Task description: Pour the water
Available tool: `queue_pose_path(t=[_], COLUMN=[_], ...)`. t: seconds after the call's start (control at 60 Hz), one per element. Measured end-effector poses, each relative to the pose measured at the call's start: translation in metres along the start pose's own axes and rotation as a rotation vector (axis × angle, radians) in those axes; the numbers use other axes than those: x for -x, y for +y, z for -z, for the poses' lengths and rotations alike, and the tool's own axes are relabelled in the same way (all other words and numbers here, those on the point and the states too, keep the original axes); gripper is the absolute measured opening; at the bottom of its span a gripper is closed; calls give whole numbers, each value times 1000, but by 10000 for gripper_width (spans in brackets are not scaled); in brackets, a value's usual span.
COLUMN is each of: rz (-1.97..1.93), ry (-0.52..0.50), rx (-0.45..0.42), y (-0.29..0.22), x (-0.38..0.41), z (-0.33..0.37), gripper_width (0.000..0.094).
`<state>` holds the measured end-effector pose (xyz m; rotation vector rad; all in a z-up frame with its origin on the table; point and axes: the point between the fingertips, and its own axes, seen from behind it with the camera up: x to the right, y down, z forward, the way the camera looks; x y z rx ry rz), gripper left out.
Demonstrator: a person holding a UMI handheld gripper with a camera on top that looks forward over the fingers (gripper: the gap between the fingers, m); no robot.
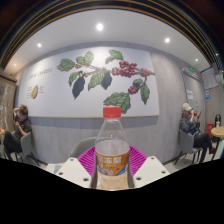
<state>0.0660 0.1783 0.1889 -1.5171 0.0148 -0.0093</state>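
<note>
Over on the left, a seated person point(20, 128) sits by the wall, well apart from the action. Moving in, there's the big wall mural point(105, 78) of green leaves and red berries, spread across the pale wall behind everything.

Now the centre, and here's the star: a clear plastic bottle point(112, 150), upright, red cap point(112, 112) on top, an orange-and-white label wrapped round its body, with writing too small to read. It looks see-through above the label. The bottle stands right between the fingers of the gripper point(112, 172), the magenta pads point(90, 158) flaring out at either side of it. The pads seem to meet the bottle's sides, so the fingers look clamped on the bottle, though the contact line itself is hard to make out. The pale fingers point(70, 172) run down on both sides.

Beyond the bottle there's open floor back to the mural wall, with grey chairs point(82, 147) just behind.

On the right, another seated person point(190, 125) in a pale cap, next to a small table point(217, 131), again well clear. Ceiling spotlights point(99, 27) shine overhead.
</note>
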Motion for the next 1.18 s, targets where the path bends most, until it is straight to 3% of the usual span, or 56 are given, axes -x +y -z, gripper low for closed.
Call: queue_pose_path(t=[0.067,0.167,0.4,0.517,0.6,0.7,0.883,1.183], rz=[31,69,26,29,66,95,70,-90], ry=[2,-4,13,20,14,-4,-29,-157], rx=[69,100,72,93,142,120,178,254], y=[18,47,38,43,47,38,50,69], x=[13,4,-2,-1,-2,4,5,24], z=[4,-3,4,5,15,22,80,235], gripper_width=[416,419,423,576,873,862,859,849])
